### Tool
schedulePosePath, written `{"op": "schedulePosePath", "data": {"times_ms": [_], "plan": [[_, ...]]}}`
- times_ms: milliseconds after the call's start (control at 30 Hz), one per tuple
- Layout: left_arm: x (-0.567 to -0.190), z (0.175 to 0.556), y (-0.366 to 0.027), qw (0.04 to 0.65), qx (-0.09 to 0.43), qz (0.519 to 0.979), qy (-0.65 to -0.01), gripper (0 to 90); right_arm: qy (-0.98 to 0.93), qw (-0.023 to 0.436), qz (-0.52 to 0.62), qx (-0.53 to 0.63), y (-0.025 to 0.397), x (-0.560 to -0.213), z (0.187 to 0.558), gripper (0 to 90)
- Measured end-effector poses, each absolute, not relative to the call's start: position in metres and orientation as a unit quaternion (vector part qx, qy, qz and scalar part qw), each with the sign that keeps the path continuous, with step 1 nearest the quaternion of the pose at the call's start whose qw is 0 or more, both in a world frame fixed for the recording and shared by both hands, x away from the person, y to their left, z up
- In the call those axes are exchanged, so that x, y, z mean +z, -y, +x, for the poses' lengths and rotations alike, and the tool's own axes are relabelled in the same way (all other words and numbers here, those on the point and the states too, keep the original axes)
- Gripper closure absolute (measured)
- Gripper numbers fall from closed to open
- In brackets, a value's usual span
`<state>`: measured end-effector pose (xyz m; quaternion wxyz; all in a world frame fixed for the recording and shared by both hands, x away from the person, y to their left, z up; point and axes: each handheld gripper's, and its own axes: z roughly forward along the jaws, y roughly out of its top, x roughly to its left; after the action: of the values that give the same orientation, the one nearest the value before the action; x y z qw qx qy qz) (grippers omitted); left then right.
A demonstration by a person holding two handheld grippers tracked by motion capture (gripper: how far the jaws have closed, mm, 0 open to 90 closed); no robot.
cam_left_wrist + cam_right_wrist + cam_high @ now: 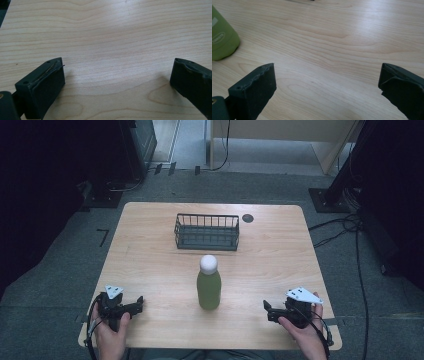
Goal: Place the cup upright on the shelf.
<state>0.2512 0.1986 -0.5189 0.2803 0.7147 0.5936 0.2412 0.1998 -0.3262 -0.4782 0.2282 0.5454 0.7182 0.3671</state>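
A green bottle (209,287) with a white cap stands upright in the middle of the wooden table (150,265); its lower body (222,37) shows at the left edge of the right gripper view. Behind it sits a dark wire basket (206,231), which looks to hold nothing. My left gripper (137,304) rests near the table's front left, held by a hand, and my right gripper (268,311) near the front right. In both gripper views the jaws stand wide apart, left gripper (117,75) and right gripper (325,80) open over bare wood with nothing between them.
A small dark round disc (247,218) lies on the table right of the basket. Around the table is grey floor with cables (345,227) at the right and dark stands at the back.
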Motion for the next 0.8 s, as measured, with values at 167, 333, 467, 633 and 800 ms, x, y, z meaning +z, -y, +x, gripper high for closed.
{"op": "schedulePosePath", "data": {"times_ms": [167, 333, 467, 633, 800], "plan": [[-0.519, 0.251, -0.199, 0.28, 0.241, 0.715, -0.594, 0.0, -0.727, 0.22, 0.533, 0.372, 0.313, -0.477, 0.202, 1.3], [-0.519, 0.251, -0.199, 0.28, 0.241, 0.715, -0.594, 0.0, -0.733, 0.215, 0.521, 0.381, 0.3, -0.474, 0.203, 1.3], [-0.519, 0.251, -0.199, 0.28, 0.241, 0.715, -0.594, 0.0, -0.739, 0.212, 0.511, 0.385, 0.291, -0.472, 0.204, 1.3], [-0.519, 0.251, -0.199, 0.28, 0.241, 0.715, -0.594, 0.0, -0.747, 0.206, 0.497, 0.391, 0.275, -0.471, 0.206, 1.3], [-0.519, 0.251, -0.199, 0.28, 0.241, 0.715, -0.594, 0.0, -0.755, 0.2, 0.486, 0.393, 0.262, -0.471, 0.206, 1.3]]}}
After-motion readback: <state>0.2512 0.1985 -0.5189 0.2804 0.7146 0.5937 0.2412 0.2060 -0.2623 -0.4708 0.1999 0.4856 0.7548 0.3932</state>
